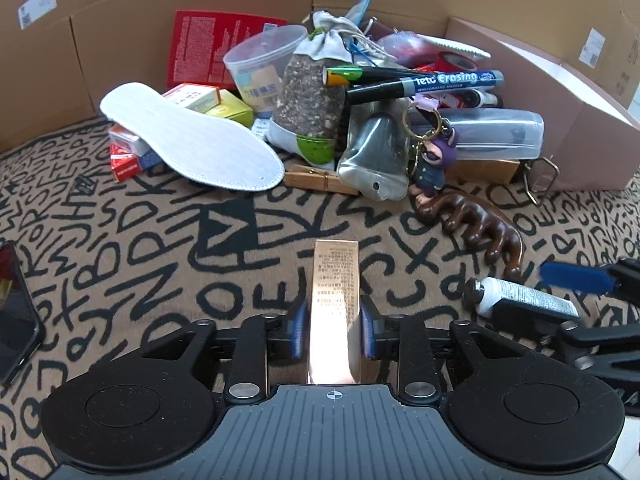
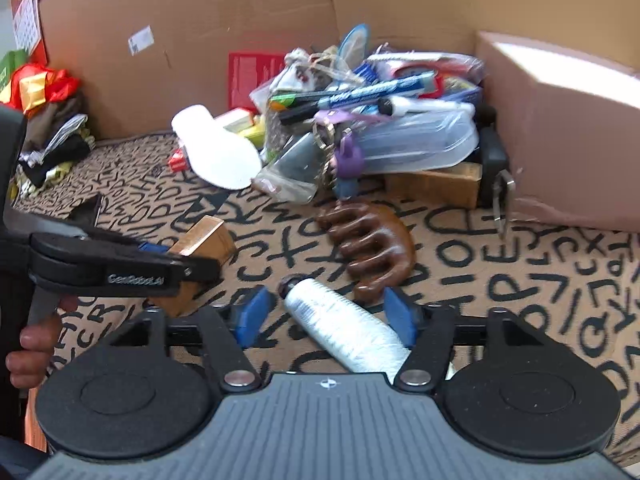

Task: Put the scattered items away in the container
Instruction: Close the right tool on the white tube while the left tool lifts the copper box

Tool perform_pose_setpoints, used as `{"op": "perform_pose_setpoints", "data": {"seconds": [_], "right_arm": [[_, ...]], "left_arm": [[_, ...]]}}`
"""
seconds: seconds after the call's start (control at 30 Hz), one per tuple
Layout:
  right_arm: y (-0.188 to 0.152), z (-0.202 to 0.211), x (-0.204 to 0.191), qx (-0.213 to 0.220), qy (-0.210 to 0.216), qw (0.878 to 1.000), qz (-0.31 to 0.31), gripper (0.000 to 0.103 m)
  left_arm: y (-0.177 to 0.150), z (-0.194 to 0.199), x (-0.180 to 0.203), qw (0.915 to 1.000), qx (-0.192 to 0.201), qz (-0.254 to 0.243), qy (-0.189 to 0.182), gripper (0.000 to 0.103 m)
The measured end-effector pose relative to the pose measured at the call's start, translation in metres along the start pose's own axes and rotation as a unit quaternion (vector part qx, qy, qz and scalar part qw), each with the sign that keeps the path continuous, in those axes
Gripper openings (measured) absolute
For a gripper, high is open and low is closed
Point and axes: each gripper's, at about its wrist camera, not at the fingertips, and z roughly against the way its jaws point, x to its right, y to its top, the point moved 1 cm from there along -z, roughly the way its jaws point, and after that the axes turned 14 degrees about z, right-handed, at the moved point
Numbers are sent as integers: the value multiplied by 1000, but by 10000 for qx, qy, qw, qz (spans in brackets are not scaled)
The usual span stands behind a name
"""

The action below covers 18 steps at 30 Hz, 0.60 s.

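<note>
Left tool (image 1: 333, 328): closed on a slim gold carton (image 1: 335, 276), blue pads (image 1: 299, 330) flat against its two long sides; carton pointing forward, its far end over the lettered rug (image 1: 140, 240).

Right tool (image 2: 328, 316): jaws fairly wide, white tube (image 2: 340, 328) lying slantwise between them, black cap toward the left pad with a gap showing, broad end beside the right pad; firm grip not evident.

Position of the two tools: side by side, left one just left of the right one in the right wrist view, with a hand (image 2: 32, 340) on its grip.

Just ahead of the tube: brown wooden comb-like piece (image 1: 476, 224), thick teeth, flat on the rug, close to the right tool's path.

Beyond, across the whole front: heap of loose articles.
- white insole (image 1: 192, 136), resting on small red and white packets
- wooden clothespin (image 1: 320, 180) at the heap's near edge
- clear bag of grain (image 1: 312, 100), upright
- whiteboard marker (image 1: 424, 84), lying across the top
- purple-haired keyring figure (image 1: 434, 156), hanging down the front
- clear plastic case (image 1: 492, 132), on its side

Right of the heap: cardboard box (image 1: 560, 92), touching it. Behind: cardboard walls. Far left edge: dark phone (image 1: 16, 312) on the rug, well apart.
</note>
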Motion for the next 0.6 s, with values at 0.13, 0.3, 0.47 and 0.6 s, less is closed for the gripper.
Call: {"op": "perform_pose_setpoints", "data": {"seconds": [0.13, 0.3, 0.47, 0.6], "right_arm": [[-8, 9, 9, -58, -124, 9999, 34, 74], [-21, 9, 10, -297, -157, 9994, 103, 74], [-18, 2, -5, -287, -255, 9983, 443, 53], [-5, -9, -12, -278, -7, 9992, 297, 40]], "left_arm": [[0, 0, -2, 10000, -4, -8, 3, 51], [0, -3, -3, 10000, 2, -4, 32, 53], [0, -4, -3, 10000, -14, 24, 36, 53], [0, -4, -4, 10000, -15, 48, 21, 54]]}}
